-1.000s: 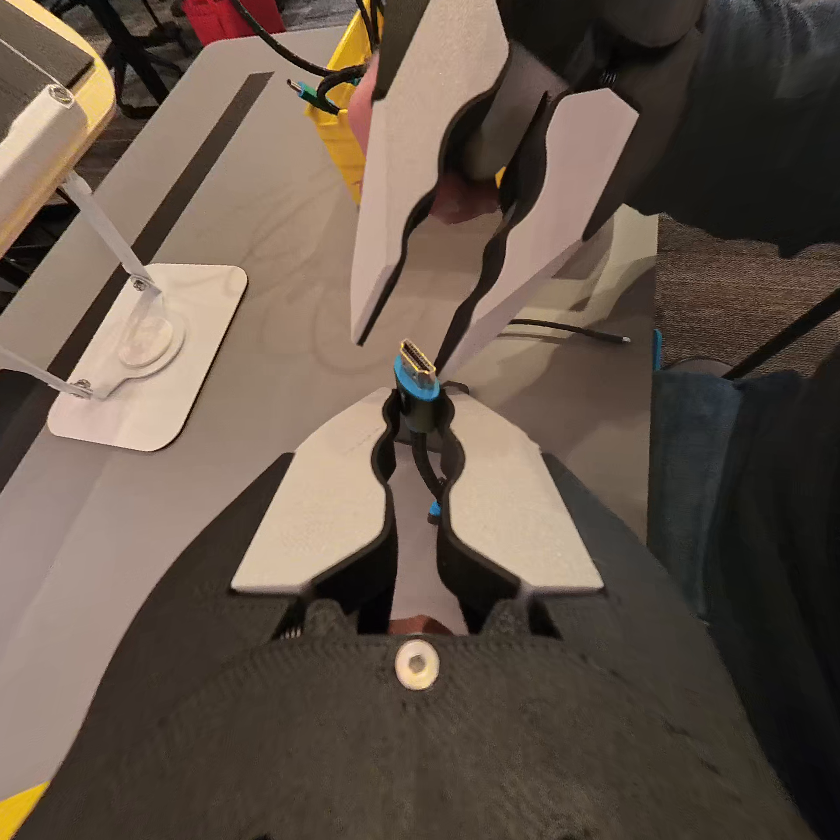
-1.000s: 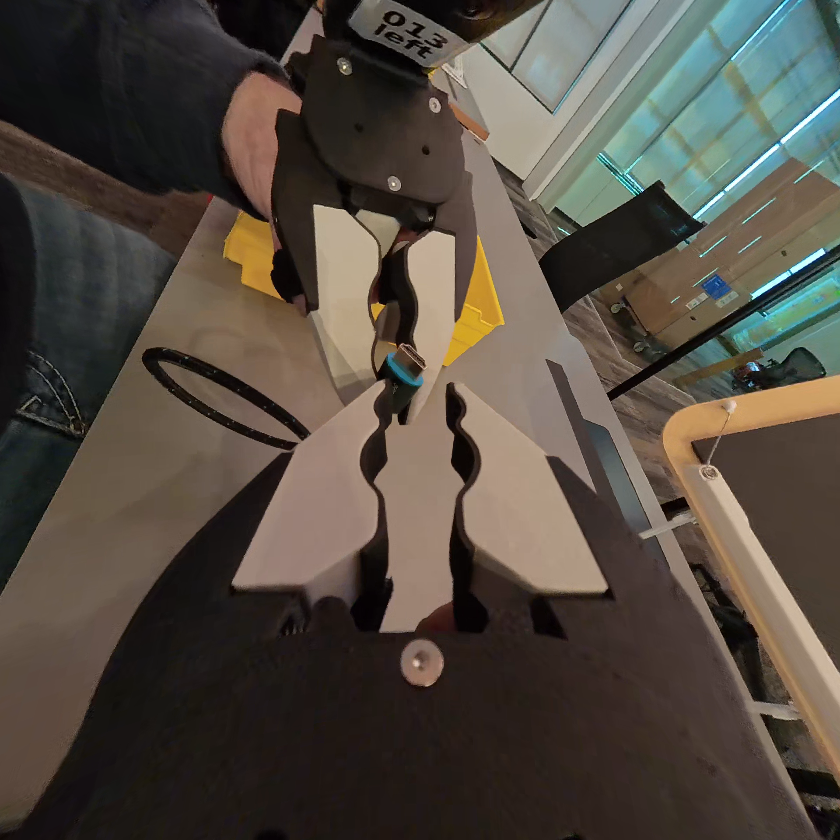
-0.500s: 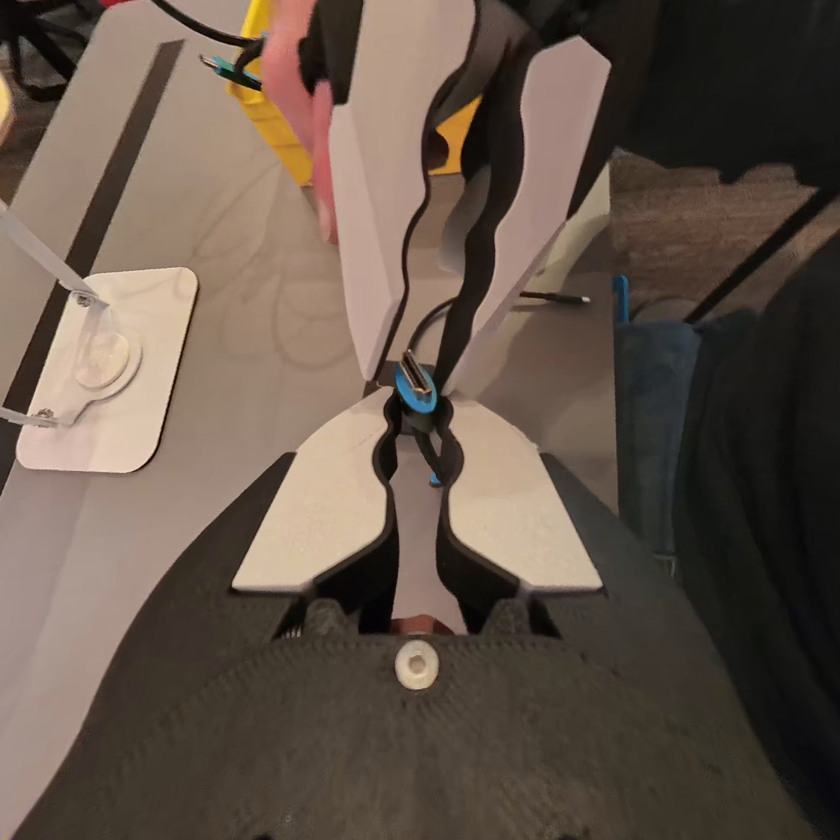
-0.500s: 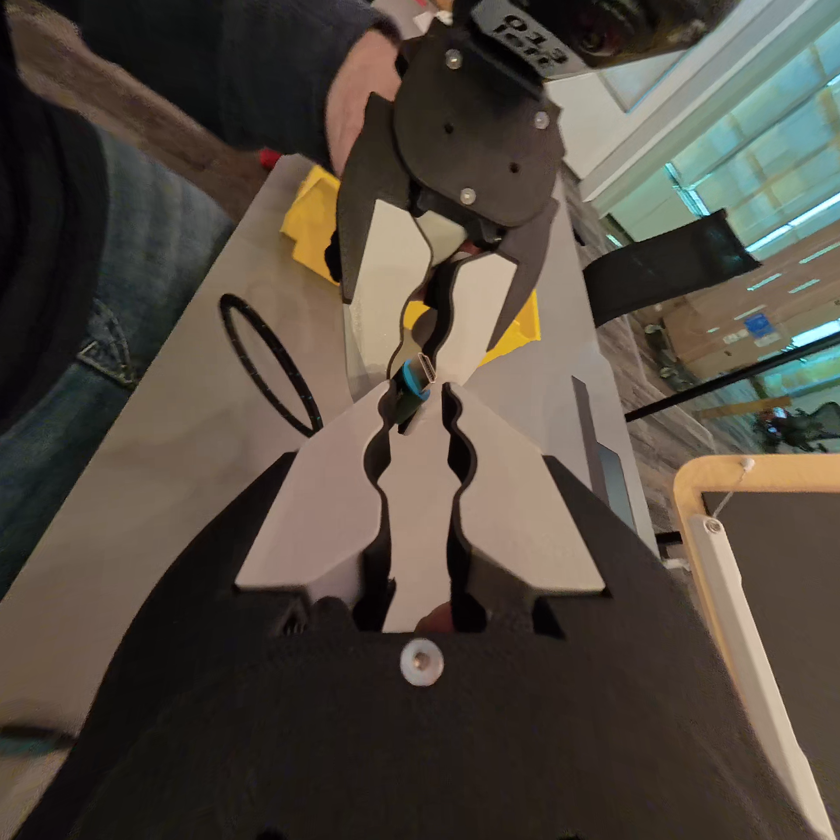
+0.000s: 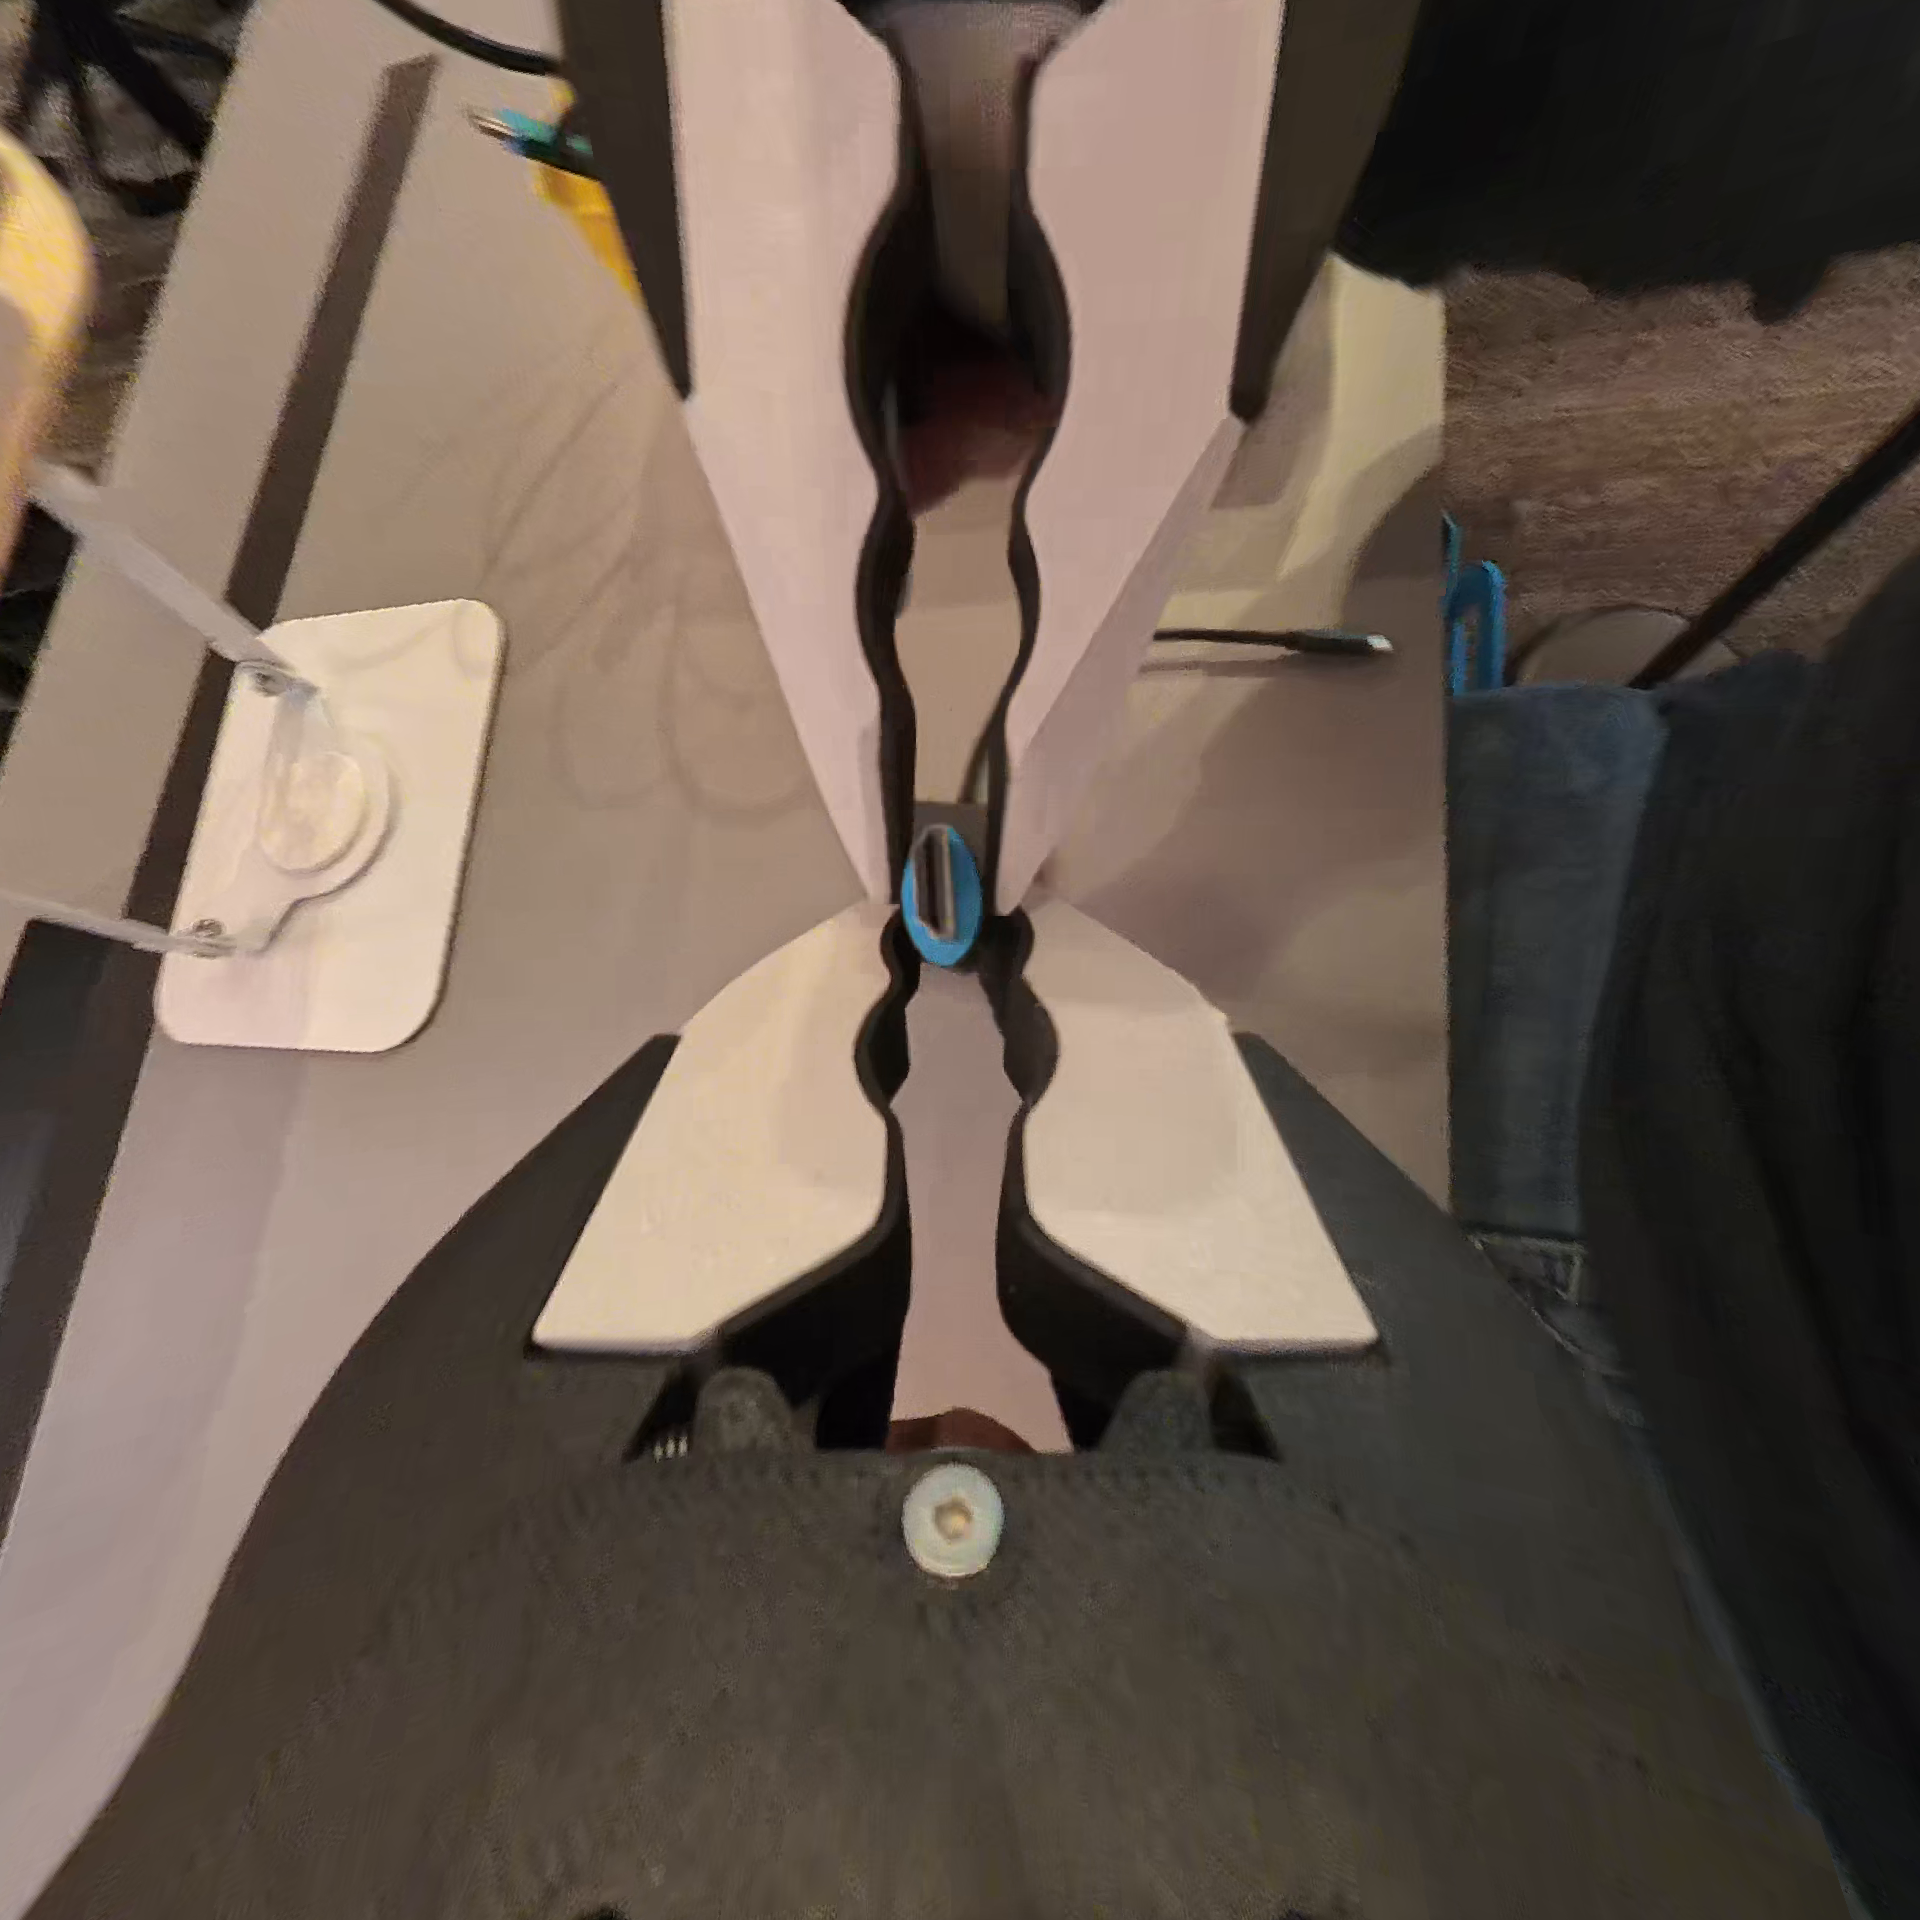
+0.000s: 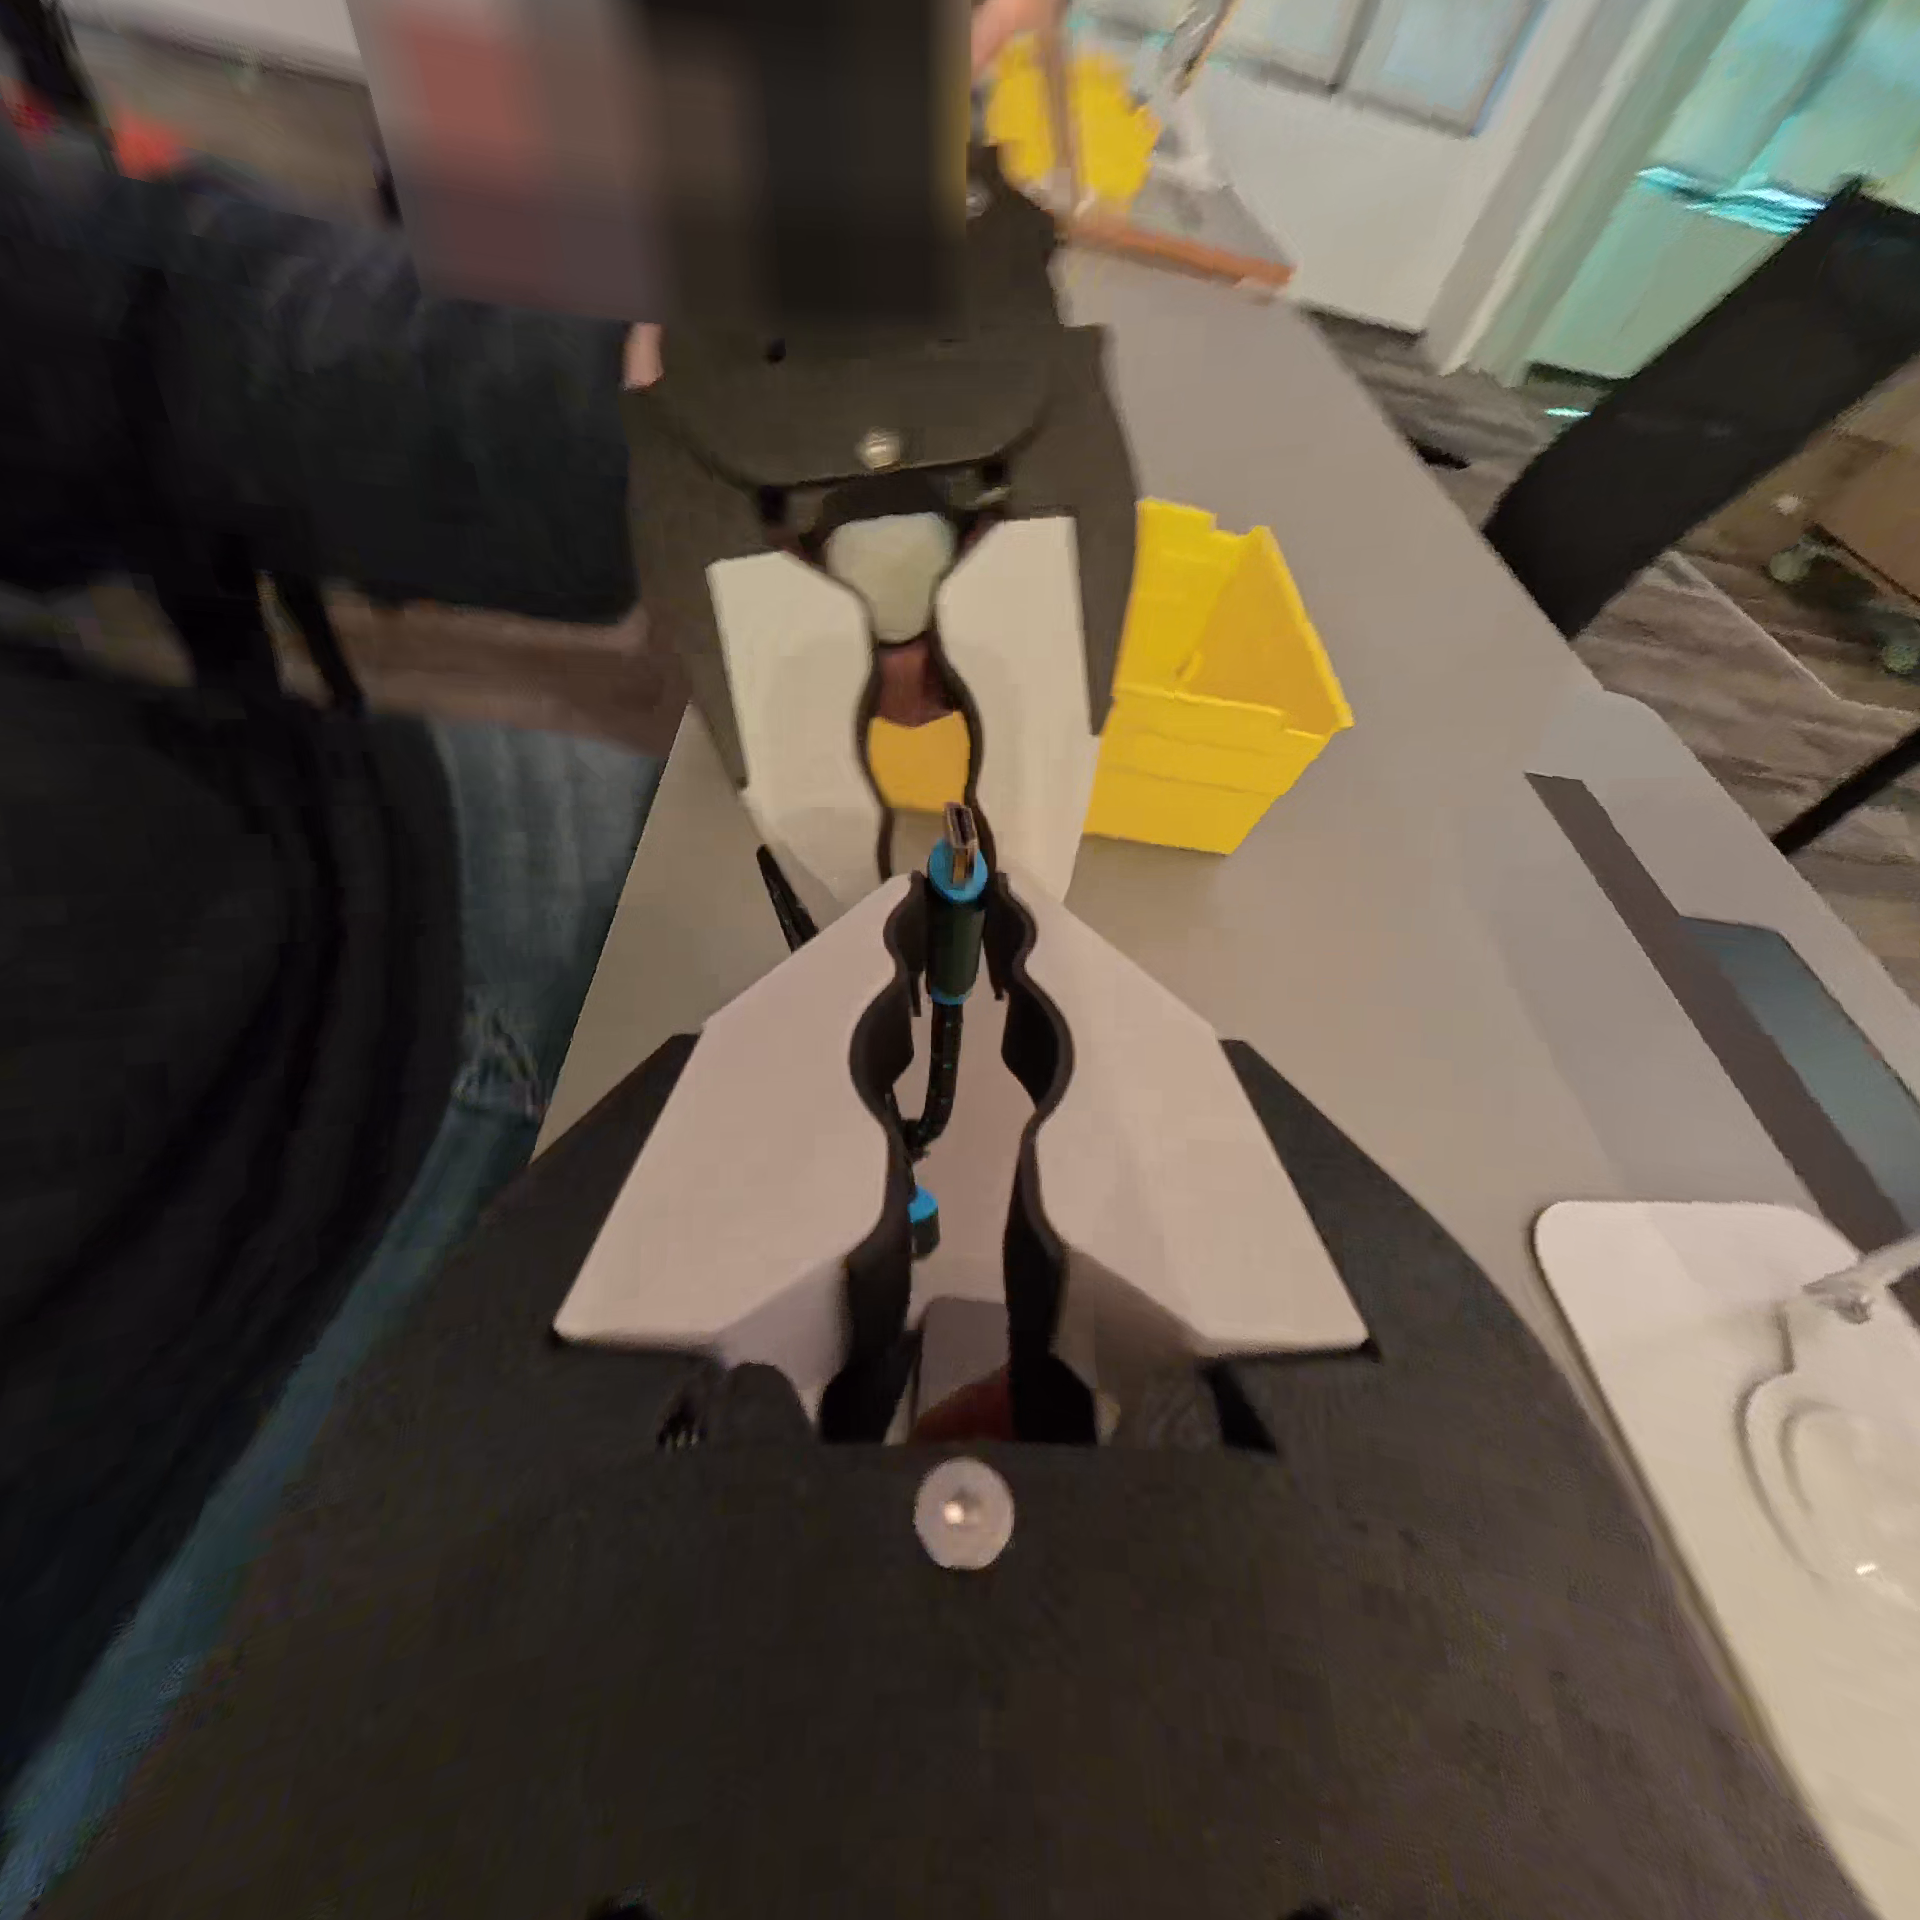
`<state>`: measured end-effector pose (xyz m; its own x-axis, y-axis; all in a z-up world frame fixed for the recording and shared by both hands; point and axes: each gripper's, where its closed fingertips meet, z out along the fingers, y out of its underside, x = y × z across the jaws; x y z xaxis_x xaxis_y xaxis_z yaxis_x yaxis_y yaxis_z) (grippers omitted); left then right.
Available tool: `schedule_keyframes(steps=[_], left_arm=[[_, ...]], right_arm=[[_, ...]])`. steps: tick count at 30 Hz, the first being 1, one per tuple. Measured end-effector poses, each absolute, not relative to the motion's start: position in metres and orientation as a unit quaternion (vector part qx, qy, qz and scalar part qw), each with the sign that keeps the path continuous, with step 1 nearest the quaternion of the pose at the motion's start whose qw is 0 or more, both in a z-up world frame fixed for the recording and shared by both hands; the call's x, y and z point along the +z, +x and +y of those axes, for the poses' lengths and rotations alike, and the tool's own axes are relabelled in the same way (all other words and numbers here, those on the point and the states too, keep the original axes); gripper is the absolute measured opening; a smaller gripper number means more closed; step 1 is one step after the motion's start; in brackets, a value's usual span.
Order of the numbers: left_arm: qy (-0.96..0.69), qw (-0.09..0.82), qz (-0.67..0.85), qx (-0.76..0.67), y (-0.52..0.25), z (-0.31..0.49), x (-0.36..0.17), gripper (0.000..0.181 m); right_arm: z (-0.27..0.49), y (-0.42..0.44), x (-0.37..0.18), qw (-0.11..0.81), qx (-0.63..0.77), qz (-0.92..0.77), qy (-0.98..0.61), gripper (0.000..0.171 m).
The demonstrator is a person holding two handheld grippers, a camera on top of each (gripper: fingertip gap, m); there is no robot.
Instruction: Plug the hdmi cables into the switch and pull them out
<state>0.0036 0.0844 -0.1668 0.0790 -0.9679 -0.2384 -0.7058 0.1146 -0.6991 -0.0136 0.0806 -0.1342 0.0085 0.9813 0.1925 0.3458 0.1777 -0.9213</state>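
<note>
Right gripper [image 6: 954, 888] fingers narrow, clamped on blue-collared HDMI plug [image 6: 956, 935] above grey tabletop [image 6: 1299, 935], left gripper [image 5: 951, 940] fingers narrow at plug's metal tip, grip there unclear, yellow bin [image 6: 1205, 727] behind

Left wrist view sits just behind the left hand-held gripper [image 5: 940, 940], looking forward and down along its fingers at the grey counter [image 5: 520, 520]; lamp base [image 5: 322, 831] to its left, person's jeans at right edge. Very close, wide-angle, blurred. Right wrist view sits behind the right hand-held gripper [image 6: 951, 894], facing the opposite way, along the counter [image 6: 1299, 935] toward a yellow bin [image 6: 1205, 717] and windows beyond. The two cameras face each other nose to nose: each shows the other gripper tip-on at top centre. Shared: the blue-collared plug [image 5: 940, 914] [image 6: 954, 862] between the tips, the counter, the lamp base [image 6: 1714, 1455].
</note>
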Motion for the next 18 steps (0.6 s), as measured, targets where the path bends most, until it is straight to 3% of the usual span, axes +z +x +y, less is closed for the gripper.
schedule_keyframes(steps=[9,13,15,18], left_arm=[[-0.671,0.498,0.547,-0.044,-0.002,0.129,-0.135,0.041],[-0.659,0.555,0.508,-0.005,0.010,0.120,-0.129,0.033],[-0.654,0.543,0.526,-0.036,0.028,0.099,-0.147,0.020],[-0.676,0.517,0.519,-0.088,0.048,0.077,-0.184,0.021]], right_arm=[[0.138,0.000,-0.129,0.522,0.459,-0.346,-0.630,0.008],[0.155,0.012,-0.124,0.546,0.479,-0.267,-0.633,0.008],[0.161,0.018,-0.118,0.556,0.485,-0.244,-0.630,0.008],[0.164,0.024,-0.110,0.560,0.493,-0.230,-0.625,0.008]])
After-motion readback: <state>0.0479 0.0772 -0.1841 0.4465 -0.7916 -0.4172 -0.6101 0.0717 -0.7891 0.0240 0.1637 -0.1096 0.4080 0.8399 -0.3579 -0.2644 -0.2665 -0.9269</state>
